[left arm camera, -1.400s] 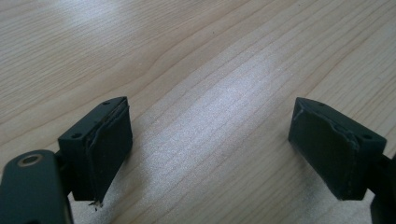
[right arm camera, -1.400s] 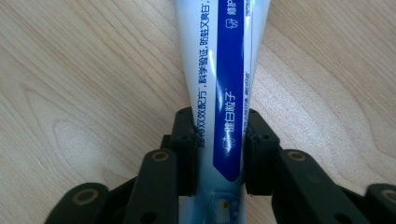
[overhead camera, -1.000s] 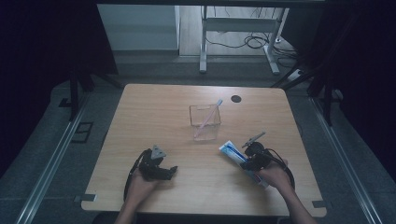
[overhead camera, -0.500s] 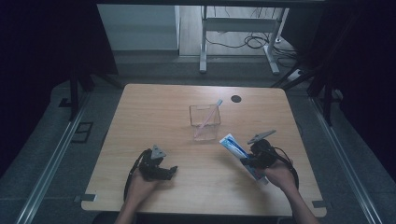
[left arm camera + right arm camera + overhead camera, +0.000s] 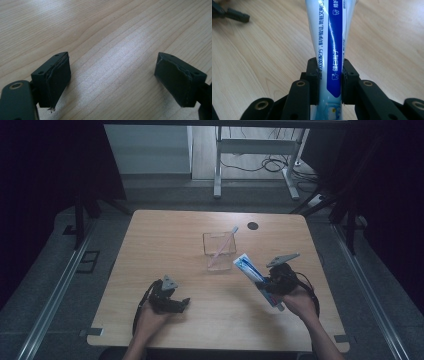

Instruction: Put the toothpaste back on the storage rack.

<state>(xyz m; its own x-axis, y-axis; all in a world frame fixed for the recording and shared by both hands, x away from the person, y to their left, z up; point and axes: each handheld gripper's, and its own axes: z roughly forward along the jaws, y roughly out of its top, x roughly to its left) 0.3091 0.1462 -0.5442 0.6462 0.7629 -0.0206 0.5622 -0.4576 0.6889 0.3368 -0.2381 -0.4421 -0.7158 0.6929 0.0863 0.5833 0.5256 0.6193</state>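
A white and blue toothpaste tube (image 5: 256, 278) (image 5: 332, 42) is held off the wooden table (image 5: 165, 245) at the right, tilted up toward the far left. My right gripper (image 5: 270, 287) (image 5: 329, 82) is shut on its lower part, both pads pressing its sides. A clear plastic box (image 5: 219, 251) stands mid-table with a pink toothbrush (image 5: 224, 245) leaning in it. My left gripper (image 5: 182, 304) (image 5: 112, 80) rests low over bare wood at the near left, jaws open with nothing between them.
A small dark round spot (image 5: 253, 225) lies on the table near the far right. A metal stand with cables (image 5: 260, 165) is on the floor beyond the table. In the right gripper view, the left gripper (image 5: 229, 13) shows at the top left.
My right gripper has lifted the toothpaste tube off the table and tipped it up toward the box. The left hand has stayed put.
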